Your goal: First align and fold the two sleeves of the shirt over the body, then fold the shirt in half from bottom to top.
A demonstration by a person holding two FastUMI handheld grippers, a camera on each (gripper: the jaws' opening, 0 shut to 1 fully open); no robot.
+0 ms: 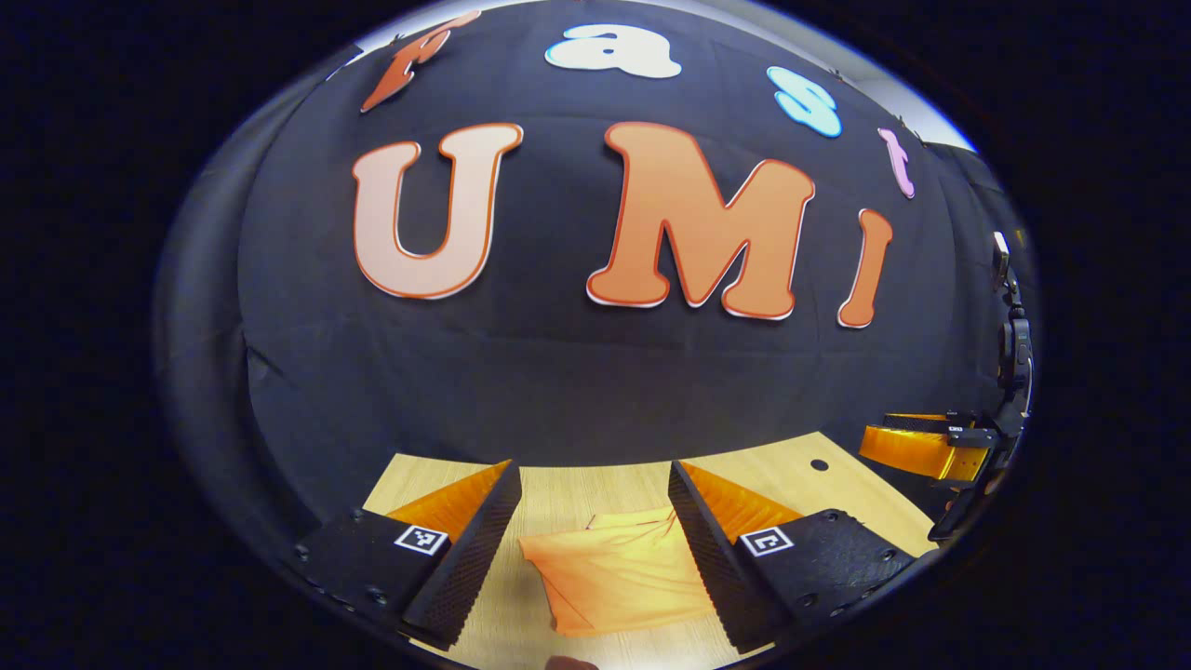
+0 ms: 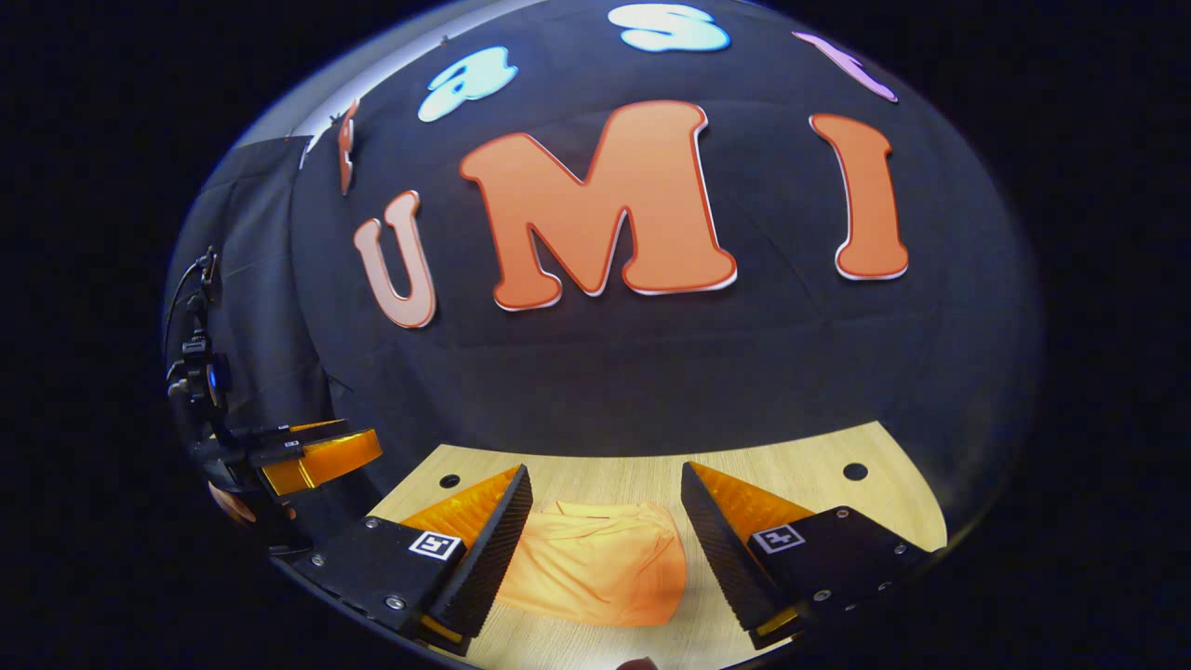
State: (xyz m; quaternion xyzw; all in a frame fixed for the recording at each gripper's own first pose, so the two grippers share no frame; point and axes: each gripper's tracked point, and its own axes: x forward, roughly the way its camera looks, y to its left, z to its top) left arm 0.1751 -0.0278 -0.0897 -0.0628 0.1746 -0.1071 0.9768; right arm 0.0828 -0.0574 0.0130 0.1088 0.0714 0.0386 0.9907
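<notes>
My fingers on both tools stand wide apart with nothing between the pads, held up above the table point(image 1: 568, 493) and looking across it toward the wall. Through my left gripper point(image 1: 595, 558) I see the shirt point(image 1: 619, 577) lying flat on the wood below, a compact orange shape with a straight edge on its near left side. Through my right gripper point(image 2: 605, 549) the same shirt point(image 2: 595, 577) lies between the fingers, its right edge rounded like a soft fold. Off to the far side of each view I can see my other tool, raised and well apart from the cloth.

The shirt looks already folded small, so I judge the task is at or near its end, though I cannot tell how neatly the layers sit. To do this step well I would come down on both sides evenly, check that the top edges meet, and press out any bulge at the rounded fold without dragging the layers askew
</notes>
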